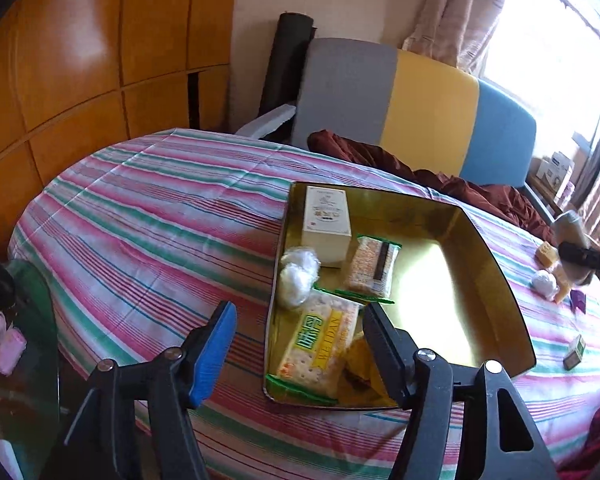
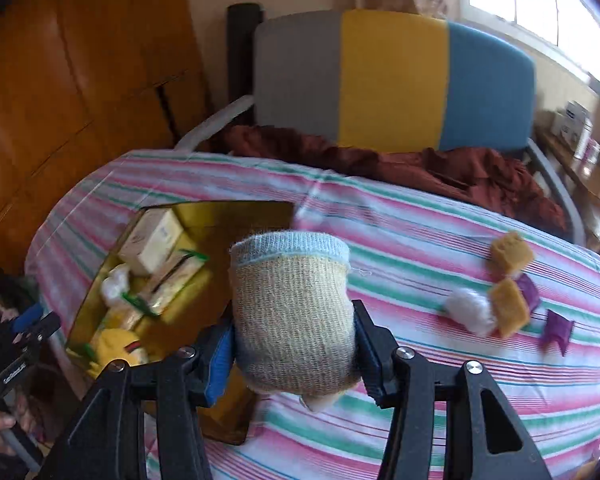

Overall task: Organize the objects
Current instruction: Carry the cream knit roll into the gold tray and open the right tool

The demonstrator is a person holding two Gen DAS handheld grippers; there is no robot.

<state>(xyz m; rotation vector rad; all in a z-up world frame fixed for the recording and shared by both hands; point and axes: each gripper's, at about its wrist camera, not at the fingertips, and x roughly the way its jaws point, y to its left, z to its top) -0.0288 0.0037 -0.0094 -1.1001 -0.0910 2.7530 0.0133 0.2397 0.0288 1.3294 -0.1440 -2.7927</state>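
Observation:
A gold tray point(image 1: 496, 256) lies on the striped cloth. It holds a white box point(image 1: 326, 224), two cracker packs point(image 1: 320, 340), wrapped white balls point(image 1: 298, 276) and a yellow packet point(image 1: 360, 356). My left gripper point(image 1: 298, 320) hangs open above the tray's near left corner, with nothing pinched between its pads. My right gripper point(image 2: 294, 332) is shut on a beige woven scrub pad point(image 2: 292, 312) with a blue rim. It holds the pad in the air beside the tray point(image 2: 220, 210), over the cloth.
Two yellow sponge cubes point(image 2: 510, 252), a wrapped white ball point(image 2: 470, 310) and purple packets point(image 2: 556, 328) lie on the cloth to the right. A small green box point(image 1: 574, 352) sits nearer. A grey, yellow and blue chair back point(image 2: 392, 80) with brown fabric stands behind the table.

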